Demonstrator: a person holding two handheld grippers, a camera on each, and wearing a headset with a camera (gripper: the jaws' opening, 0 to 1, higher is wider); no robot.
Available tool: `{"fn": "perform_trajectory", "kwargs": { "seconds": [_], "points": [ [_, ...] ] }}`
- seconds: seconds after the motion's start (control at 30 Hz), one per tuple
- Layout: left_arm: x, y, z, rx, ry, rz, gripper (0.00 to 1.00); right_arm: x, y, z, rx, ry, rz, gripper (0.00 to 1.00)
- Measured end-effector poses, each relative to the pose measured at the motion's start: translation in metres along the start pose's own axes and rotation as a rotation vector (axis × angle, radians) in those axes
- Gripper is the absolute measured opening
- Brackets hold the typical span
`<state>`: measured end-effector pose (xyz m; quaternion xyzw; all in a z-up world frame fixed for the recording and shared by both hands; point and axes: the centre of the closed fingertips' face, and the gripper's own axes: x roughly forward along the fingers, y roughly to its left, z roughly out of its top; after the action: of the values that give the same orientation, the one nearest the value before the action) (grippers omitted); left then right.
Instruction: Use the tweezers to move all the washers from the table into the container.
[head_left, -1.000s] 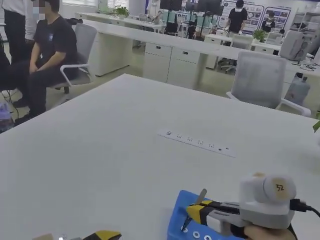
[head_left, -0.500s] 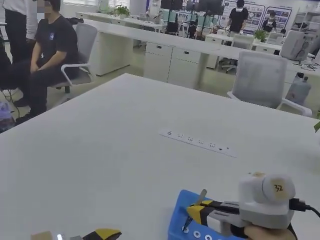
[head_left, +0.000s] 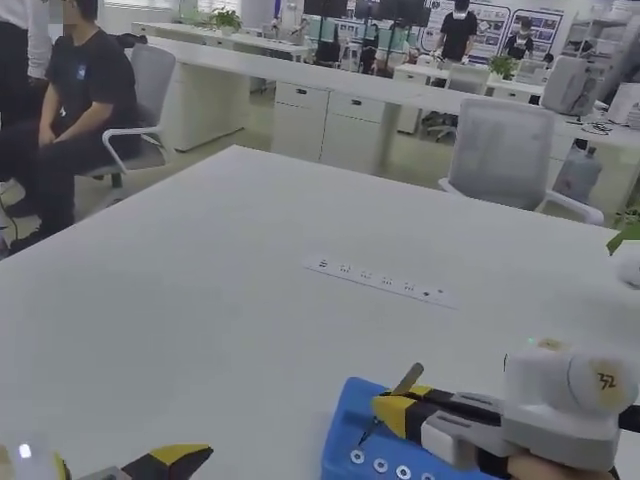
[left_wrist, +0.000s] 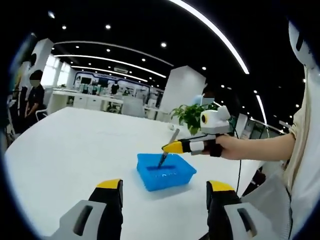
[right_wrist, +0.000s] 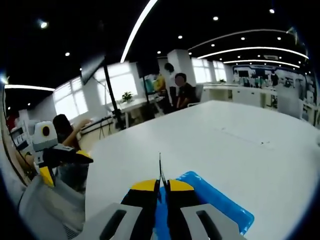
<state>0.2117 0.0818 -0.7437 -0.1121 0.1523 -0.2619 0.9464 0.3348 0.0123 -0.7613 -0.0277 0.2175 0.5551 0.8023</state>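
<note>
A blue container (head_left: 345, 435) sits near the front edge of the white table (head_left: 200, 320), with several silver washers (head_left: 380, 465) lying in it. My right gripper (head_left: 388, 410) hovers over it, shut on the tweezers (head_left: 404, 383). The tweezers' thin tip points down into the container. In the left gripper view the container (left_wrist: 165, 175), the tweezers (left_wrist: 166, 150) and the right gripper (left_wrist: 175, 147) lie ahead of my open left gripper (left_wrist: 162, 192). In the right gripper view the tweezers (right_wrist: 160, 170) stick out between the shut jaws over the container (right_wrist: 222, 207). My left gripper (head_left: 185, 458) is low at the front left.
A white power strip (head_left: 378, 280) lies mid-table. Beyond the far edge stands a grey chair (head_left: 505, 150). A person (head_left: 85, 90) sits at the far left. A potted plant (left_wrist: 189, 114) stands behind the right gripper in the left gripper view.
The head camera has shifted, so the container and both grippers show more fully. The right gripper stays over the container with the tweezers in it.
</note>
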Motion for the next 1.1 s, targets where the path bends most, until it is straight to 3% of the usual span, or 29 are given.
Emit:
{"fn": "perform_trajectory", "kwargs": {
  "seconds": [0.07,0.2,0.3,0.37,0.43,0.5,0.57,0.67,0.83,0.93,1.03,1.1],
  "points": [
    [-0.002,0.0,0.004,-0.01,0.002,-0.01,0.66,-0.008,0.008,0.002,-0.013,-0.006,0.01,0.03],
    [-0.003,-0.005,0.014,0.024,0.025,-0.058,0.61,-0.02,0.021,-0.001,-0.022,-0.009,0.038,0.03],
    [-0.002,-0.009,0.025,0.043,0.024,-0.088,0.55,-0.026,0.035,-0.011,-0.04,0.02,0.082,0.03],
    [0.0,-0.018,0.029,0.044,0.029,-0.149,0.51,-0.029,0.042,-0.017,-0.056,0.042,0.105,0.03],
    [0.002,-0.031,0.031,0.004,0.045,-0.234,0.44,-0.032,0.052,-0.027,-0.071,0.084,0.146,0.03],
    [0.005,-0.034,0.031,0.014,0.047,-0.262,0.39,-0.033,0.062,-0.036,-0.079,0.11,0.184,0.03],
    [0.007,-0.043,0.029,0.004,0.063,-0.307,0.34,-0.035,0.07,-0.043,-0.091,0.128,0.206,0.03],
    [0.01,-0.051,0.023,0.033,0.095,-0.343,0.28,-0.037,0.079,-0.053,-0.115,0.169,0.238,0.03],
    [0.015,-0.071,0.007,0.134,0.194,-0.431,0.25,-0.041,0.094,-0.069,-0.191,0.249,0.291,0.03],
    [0.021,-0.08,-0.003,0.231,0.25,-0.474,0.18,-0.043,0.103,-0.074,-0.209,0.277,0.323,0.03],
    [0.026,-0.089,-0.003,0.228,0.258,-0.507,0.14,-0.046,0.11,-0.086,-0.277,0.344,0.356,0.03],
    [0.03,-0.092,-0.006,0.277,0.283,-0.521,0.14,-0.047,0.113,-0.09,-0.308,0.365,0.363,0.03]
  ]
}}
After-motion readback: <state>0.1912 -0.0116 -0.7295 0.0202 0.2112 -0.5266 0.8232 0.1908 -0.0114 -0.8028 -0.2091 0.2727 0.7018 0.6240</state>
